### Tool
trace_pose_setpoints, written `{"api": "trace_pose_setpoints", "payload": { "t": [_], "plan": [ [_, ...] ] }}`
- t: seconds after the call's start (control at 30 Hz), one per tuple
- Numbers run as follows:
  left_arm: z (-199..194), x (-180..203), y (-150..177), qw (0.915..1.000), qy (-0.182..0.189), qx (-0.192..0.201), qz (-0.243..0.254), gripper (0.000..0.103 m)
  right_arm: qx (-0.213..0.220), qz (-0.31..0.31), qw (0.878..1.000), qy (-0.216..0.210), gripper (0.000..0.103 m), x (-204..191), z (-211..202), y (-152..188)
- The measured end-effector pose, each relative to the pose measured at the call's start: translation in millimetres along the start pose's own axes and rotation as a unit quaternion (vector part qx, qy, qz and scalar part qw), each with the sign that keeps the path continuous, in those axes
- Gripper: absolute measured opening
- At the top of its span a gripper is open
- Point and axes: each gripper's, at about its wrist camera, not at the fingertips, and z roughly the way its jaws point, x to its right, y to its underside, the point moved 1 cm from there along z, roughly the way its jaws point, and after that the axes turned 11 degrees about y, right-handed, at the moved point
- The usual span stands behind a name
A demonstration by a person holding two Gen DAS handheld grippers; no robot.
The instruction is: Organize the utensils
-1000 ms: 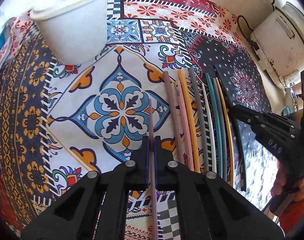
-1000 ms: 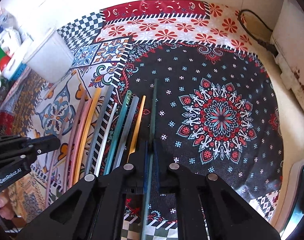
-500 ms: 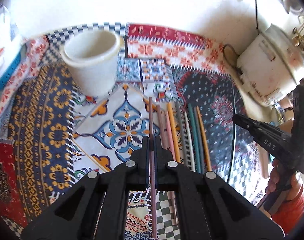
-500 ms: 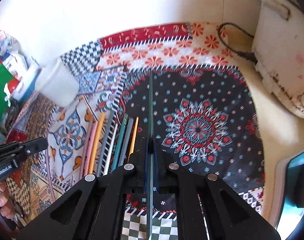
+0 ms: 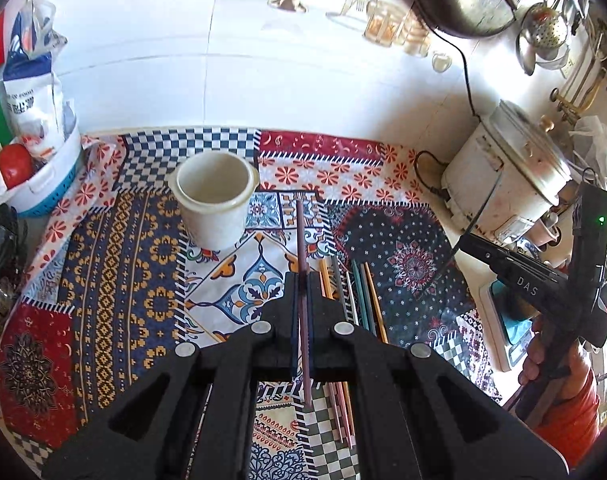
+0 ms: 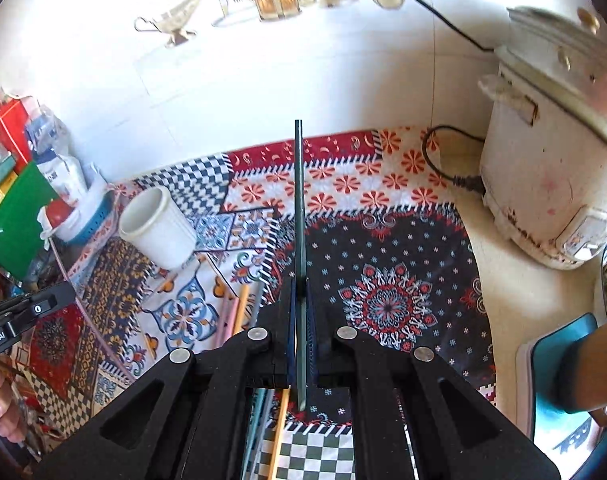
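Cup (image 5: 214, 200) upright on the cloth (image 5: 115, 280), behind and left of the row of chopsticks (image 5: 359, 292); cooker (image 5: 503, 184) at right.

— What's around you?
— You face a white tiled wall (image 5: 223, 60); bright light falls on the patchwork tablecloth (image 5: 115, 280). A worn white rice cooker (image 6: 551, 184) stands at your right.

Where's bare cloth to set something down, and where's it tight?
Free: the dark flowered patch between the row of chopsticks and the rice cooker; the blue-and-yellow strip left of the white cup. Tight: the left edge by the blue-and-white basket.
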Motion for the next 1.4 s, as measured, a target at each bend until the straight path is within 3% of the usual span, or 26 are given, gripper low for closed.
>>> {"api": "trace_pose_setpoints", "payload": {
  "t": [0.53,0.73,0.87,0.93,1.1,1.2,1.27,1.4],
  "plan": [
    [-41,-6,-32,0.9974,0.006,0.069,0.019,0.0,0.063,-0.022,0.998,-0.008,0.002,-33,-35,-30],
    [-27,-31,-25,0.999,0.0,0.041,-0.016,0.0,0.053,-0.027,0.998,-0.007,0.002,-39,-27,-29],
    [-8,-50,-8,0.9991,-0.028,0.004,-0.031,0.001,0.032,-0.025,0.999,-0.003,0.002,-35,-18,-20],
    [6,-58,2,0.9982,-0.046,-0.02,-0.032,0.006,0.019,-0.021,1.0,0.0,0.002,-30,-13,-14],
    [42,-71,18,0.9941,-0.072,-0.06,-0.054,0.037,-0.021,-0.01,1.0,0.009,0.002,-15,4,1],
    [64,-73,17,0.9922,-0.072,-0.076,-0.068,0.041,-0.057,0.002,0.998,0.024,0.004,-4,20,11],
    [80,-74,14,0.9907,-0.073,-0.083,-0.079,0.048,-0.086,0.014,0.996,0.028,0.009,4,33,17],
    [107,-75,8,0.9863,-0.097,-0.085,-0.102,0.051,-0.127,0.053,0.99,0.044,0.033,21,60,27]
  ]
}}
